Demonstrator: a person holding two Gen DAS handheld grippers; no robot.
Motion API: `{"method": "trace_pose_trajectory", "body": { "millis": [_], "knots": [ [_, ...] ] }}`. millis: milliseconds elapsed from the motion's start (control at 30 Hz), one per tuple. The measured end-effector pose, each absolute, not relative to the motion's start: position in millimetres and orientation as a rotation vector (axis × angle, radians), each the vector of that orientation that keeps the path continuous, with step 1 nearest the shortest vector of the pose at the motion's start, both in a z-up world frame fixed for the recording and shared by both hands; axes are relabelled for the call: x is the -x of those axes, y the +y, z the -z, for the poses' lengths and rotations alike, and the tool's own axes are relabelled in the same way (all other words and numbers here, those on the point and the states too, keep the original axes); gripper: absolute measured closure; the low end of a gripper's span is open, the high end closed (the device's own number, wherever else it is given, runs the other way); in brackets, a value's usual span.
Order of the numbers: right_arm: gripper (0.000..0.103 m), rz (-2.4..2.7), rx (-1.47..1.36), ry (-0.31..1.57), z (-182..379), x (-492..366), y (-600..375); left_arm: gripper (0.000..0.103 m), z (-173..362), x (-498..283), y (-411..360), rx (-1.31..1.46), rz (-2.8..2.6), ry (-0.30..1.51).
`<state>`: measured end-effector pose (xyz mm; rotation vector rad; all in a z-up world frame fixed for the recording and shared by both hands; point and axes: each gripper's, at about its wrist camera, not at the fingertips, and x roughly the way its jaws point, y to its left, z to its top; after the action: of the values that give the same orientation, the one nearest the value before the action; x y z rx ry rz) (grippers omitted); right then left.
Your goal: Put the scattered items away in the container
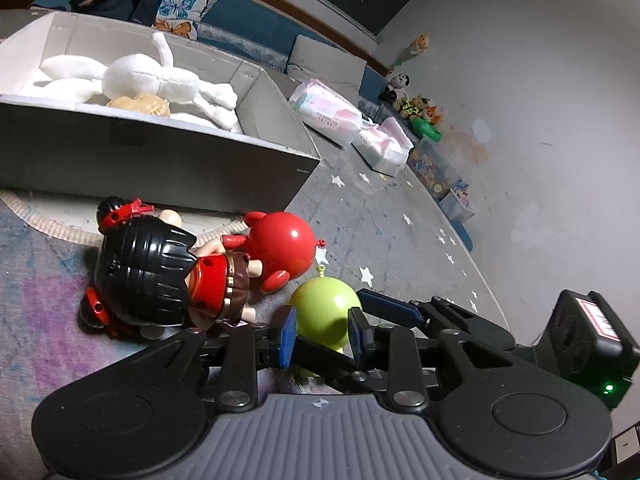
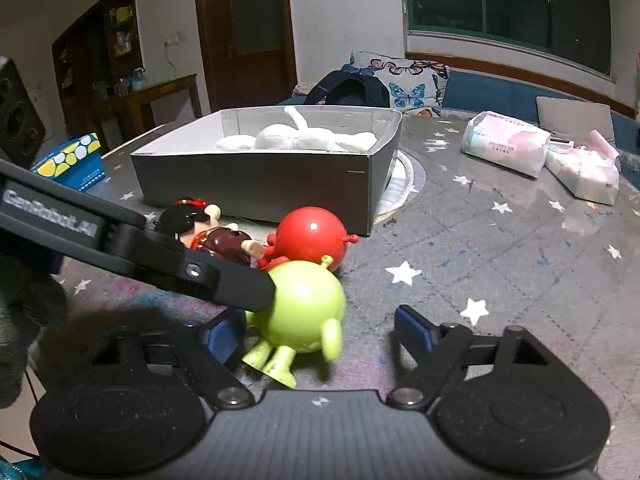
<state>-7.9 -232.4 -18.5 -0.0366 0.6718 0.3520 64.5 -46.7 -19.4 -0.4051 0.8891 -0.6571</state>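
A grey container (image 2: 256,178) is seen at the far side of the star-patterned mat (image 2: 500,248), with a white plush rabbit (image 1: 160,80) inside. Just near of it a black-haired doll (image 1: 160,276), a red ball figure (image 2: 312,238) and a green ball figure (image 2: 306,306) are clustered, touching. The green figure is flanked by the left gripper (image 1: 322,334), contact unclear; the right gripper (image 2: 320,334) is spread wide beside it.

A grey star-patterned mat (image 2: 500,248) covers the floor below a dark window (image 2: 508,0) and brown door (image 2: 244,28).
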Motion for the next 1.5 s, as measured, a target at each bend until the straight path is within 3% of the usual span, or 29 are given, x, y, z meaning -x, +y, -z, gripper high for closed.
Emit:
{"method": "trace_pose_trajectory", "body": {
  "millis": [467, 767, 1033, 1500],
  "knots": [
    [0.054, -0.382, -0.001, 0.690, 17, 10, -231, 0.073, 20, -69, -46, 0.433, 0.656, 0.885],
    [0.055, -0.376, 0.005, 0.676, 12, 15, -230, 0.074, 17, -65, -47, 0.447, 0.681, 0.868],
    [0.055, -0.378, 0.067, 0.573, -25, 11, -231, 0.074, -21, -68, -46, 0.447, 0.700, 0.756],
    [0.055, -0.451, 0.149, 0.535, -63, -96, -208, 0.074, -49, -164, -25, 0.498, 0.606, 0.690]
  ]
}}
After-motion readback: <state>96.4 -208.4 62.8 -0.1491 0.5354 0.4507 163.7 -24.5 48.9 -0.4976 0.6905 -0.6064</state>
